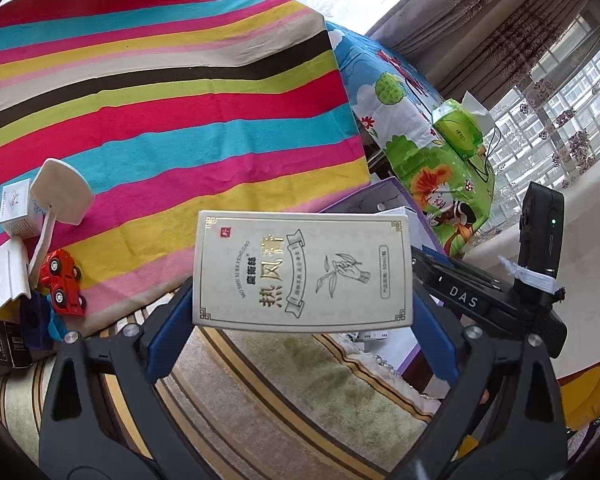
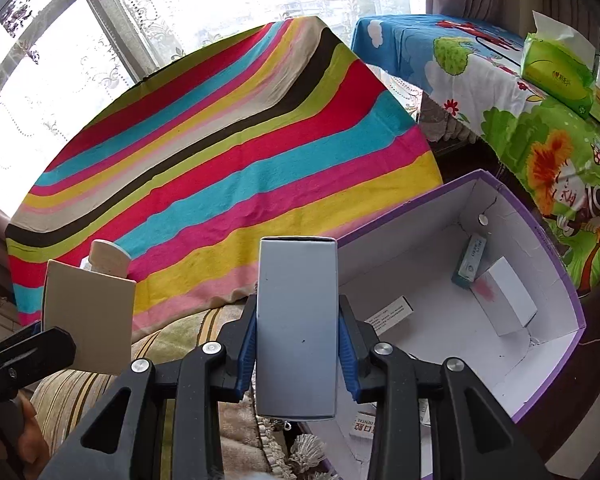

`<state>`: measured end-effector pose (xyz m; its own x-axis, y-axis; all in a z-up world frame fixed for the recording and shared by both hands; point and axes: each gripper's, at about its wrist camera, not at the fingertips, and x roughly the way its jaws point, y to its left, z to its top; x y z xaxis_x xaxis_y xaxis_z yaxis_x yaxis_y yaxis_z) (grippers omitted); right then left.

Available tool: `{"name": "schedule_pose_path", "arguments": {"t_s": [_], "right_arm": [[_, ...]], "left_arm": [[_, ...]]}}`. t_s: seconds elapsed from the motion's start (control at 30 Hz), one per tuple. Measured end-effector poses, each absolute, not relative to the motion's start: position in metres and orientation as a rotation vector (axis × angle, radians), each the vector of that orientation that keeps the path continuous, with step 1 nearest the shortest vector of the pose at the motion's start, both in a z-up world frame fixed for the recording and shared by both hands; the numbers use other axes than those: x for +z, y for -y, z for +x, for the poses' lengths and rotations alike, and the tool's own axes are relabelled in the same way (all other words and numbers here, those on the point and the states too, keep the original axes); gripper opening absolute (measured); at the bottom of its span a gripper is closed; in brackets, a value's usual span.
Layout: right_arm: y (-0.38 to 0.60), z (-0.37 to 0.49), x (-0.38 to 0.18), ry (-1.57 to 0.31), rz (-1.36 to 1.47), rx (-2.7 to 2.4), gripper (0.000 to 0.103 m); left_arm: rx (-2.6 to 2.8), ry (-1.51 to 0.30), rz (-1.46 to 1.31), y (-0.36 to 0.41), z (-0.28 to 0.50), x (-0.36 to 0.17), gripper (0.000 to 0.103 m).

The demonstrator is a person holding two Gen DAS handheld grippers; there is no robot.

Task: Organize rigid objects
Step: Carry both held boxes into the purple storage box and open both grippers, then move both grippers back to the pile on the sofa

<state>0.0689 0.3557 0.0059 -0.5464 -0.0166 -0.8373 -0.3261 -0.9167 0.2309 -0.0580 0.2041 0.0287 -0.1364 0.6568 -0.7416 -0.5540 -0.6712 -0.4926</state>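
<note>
My left gripper is shut on a cream medicine box with gold Chinese lettering, held in the air past the striped table's near edge. The box's plain back also shows in the right wrist view. My right gripper is shut on a grey-blue box, held upright beside the open purple-rimmed storage box. Inside that storage box lie a white box, a teal carton and a flat white pack.
On the striped tablecloth at the left lie a red toy car, a white lamp-like object, a small white carton and a black box. A green tissue pack sits on the cartoon-print cloth.
</note>
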Motion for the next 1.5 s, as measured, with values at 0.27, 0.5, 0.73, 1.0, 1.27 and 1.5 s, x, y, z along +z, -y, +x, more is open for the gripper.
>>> {"name": "schedule_pose_path", "arguments": {"t_s": [0.27, 0.5, 0.73, 1.0, 1.27, 1.5], "right_arm": [[-0.424, 0.099, -0.006, -0.601, -1.299, 2.399, 0.037], [-0.451, 0.116, -0.015, -0.645, -1.273, 2.311, 0.039], [-0.452, 0.117, -0.017, -0.665, -1.274, 2.317, 0.052], [-0.429, 0.107, -0.008, -0.633, -1.297, 2.404, 0.052], [-0.384, 0.091, 0.007, -0.533, -1.342, 2.532, 0.052], [-0.345, 0.075, 0.017, -0.468, -1.406, 2.602, 0.052]], "left_arm": [[1.799, 0.015, -1.327, -0.261, -0.029, 0.022, 0.099], [1.728, -0.014, -1.330, -0.293, -0.014, 0.019, 0.100], [1.765, -0.113, -1.241, -0.291, -0.003, 0.028, 0.100], [1.877, -0.047, -1.196, -0.248, -0.016, 0.042, 0.100], [1.990, 0.082, -1.178, -0.191, -0.036, 0.051, 0.098], [2.114, 0.180, -1.177, -0.118, -0.053, 0.052, 0.093]]}}
